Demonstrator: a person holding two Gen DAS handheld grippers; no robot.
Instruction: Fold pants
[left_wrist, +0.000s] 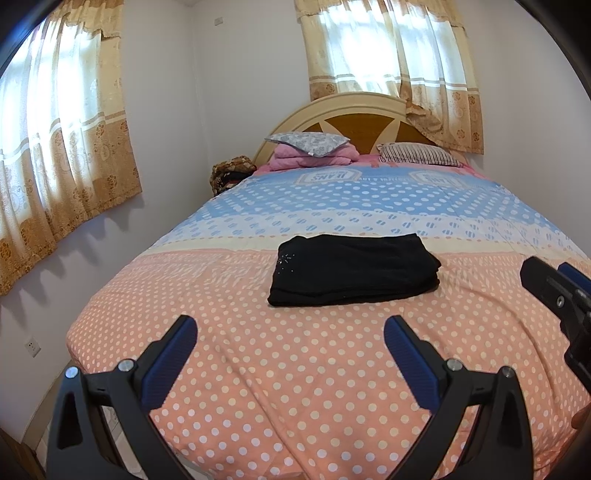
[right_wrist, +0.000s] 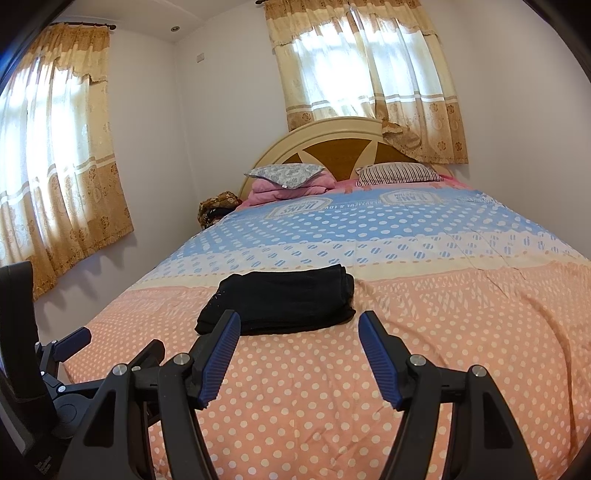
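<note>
Left gripper (left_wrist: 290, 326) nearest the lens, jaws spread wide, nothing between them. Right gripper (right_wrist: 299, 323) likewise agape and empty, short of the cloth. Black pants (left_wrist: 352, 269) lie folded in a compact rectangle on the polka-dot bedspread (left_wrist: 295, 387), mid-bed, apart from both grippers. Beyond: pillows (left_wrist: 419, 154) against the headboard (left_wrist: 343, 110); curtains (left_wrist: 62, 147) at left.

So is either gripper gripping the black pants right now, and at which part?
No. The left gripper and right gripper are both open and empty above the bedspread. The black pants lie folded, untouched.
</note>
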